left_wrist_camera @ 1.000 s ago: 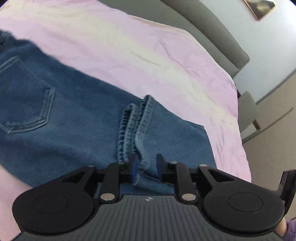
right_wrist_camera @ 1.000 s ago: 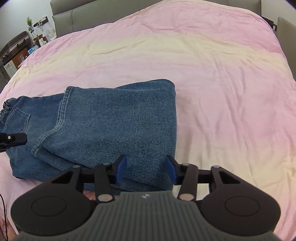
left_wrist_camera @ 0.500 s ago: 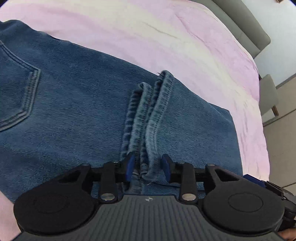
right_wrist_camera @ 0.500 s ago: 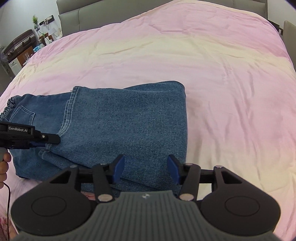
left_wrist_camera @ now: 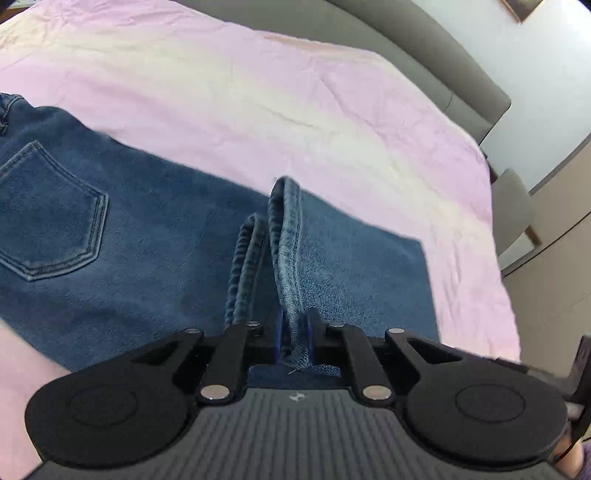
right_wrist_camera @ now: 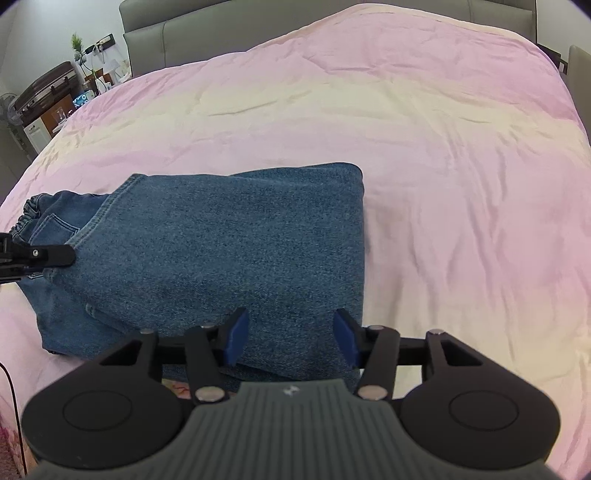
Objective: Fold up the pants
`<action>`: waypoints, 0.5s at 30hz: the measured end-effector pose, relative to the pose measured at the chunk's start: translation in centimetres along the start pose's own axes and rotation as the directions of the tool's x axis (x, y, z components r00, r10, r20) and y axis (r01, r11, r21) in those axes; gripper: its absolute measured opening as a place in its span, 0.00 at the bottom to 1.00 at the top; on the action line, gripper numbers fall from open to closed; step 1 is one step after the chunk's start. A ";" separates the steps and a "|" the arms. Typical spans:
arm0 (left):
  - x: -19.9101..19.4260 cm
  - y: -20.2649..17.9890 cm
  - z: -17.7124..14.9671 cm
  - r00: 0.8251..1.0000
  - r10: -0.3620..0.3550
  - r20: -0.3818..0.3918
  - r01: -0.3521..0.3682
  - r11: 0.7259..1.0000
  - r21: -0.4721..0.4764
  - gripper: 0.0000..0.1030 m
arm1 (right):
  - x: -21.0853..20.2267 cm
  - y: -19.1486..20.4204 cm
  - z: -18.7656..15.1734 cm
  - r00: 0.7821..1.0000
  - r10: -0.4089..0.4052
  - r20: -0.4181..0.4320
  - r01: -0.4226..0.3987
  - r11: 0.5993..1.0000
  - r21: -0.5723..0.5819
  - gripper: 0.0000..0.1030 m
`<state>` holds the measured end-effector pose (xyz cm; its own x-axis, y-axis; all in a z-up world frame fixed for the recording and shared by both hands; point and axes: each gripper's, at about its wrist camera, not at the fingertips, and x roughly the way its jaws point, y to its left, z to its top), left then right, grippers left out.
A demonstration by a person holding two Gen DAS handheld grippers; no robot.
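Here left gripper [left_wrist_camera: 294, 334] is pinched tight on the hem edge [left_wrist_camera: 286, 236] of the jeans [left_wrist_camera: 155, 236], denim bunched up between its blue pads. A second hem ridge runs just beside it at 11 o'clock, outside the grip. Back pocket [left_wrist_camera: 51, 214] lies at 9 o'clock. Right gripper [right_wrist_camera: 291, 341] spread wide, holding nothing, hovering over the near edge of the folded leg panel. Jeans lie folded on the pink bedspread [right_wrist_camera: 443, 166], waistband [right_wrist_camera: 31, 210] off at 9 o'clock, fold edge toward 1 o'clock. Grey headboard [right_wrist_camera: 184, 33] at 12 o'clock, cluttered side table [right_wrist_camera: 55, 99] at 10 o'clock.
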<state>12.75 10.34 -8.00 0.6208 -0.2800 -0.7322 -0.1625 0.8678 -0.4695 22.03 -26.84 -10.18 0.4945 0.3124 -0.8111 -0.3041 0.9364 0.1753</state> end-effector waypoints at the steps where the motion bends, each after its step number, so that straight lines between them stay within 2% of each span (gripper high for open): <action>1: 0.8 0.4 0.0 1.000 0.016 -0.020 -0.016 1.000 -0.011 0.13 | 0.2 -0.1 0.0 1.000 -0.002 -0.004 0.002 1.000 0.004 0.32; 3: 2.1 1.6 -0.7 0.998 0.044 -0.043 -0.046 0.998 -0.035 0.13 | 0.6 -0.4 -0.3 1.000 0.001 -0.008 -0.001 1.000 0.015 0.26; 7: 4.1 3.2 -1.7 0.998 0.042 -0.052 -0.046 0.996 -0.076 0.13 | 1.8 -0.2 -1.1 1.000 0.015 -0.015 -0.015 1.000 0.003 0.24; 11: 5.0 2.9 -1.7 0.997 0.063 -0.046 -0.065 0.997 -0.051 0.14 | 3.5 0.1 -1.5 0.999 0.002 -0.041 -0.003 0.999 -0.036 0.24; 15: 6.3 1.5 -1.7 0.990 0.127 -0.066 -0.124 0.991 0.048 0.17 | 6.4 0.1 -1.7 0.997 -0.009 -0.079 0.006 0.999 -0.042 0.24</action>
<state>15.15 9.22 -14.14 0.5434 -0.1935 -0.8169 -0.2016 0.9145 -0.3507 23.76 -25.02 -16.32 0.4309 0.2903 -0.8544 -0.3351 0.9306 0.1472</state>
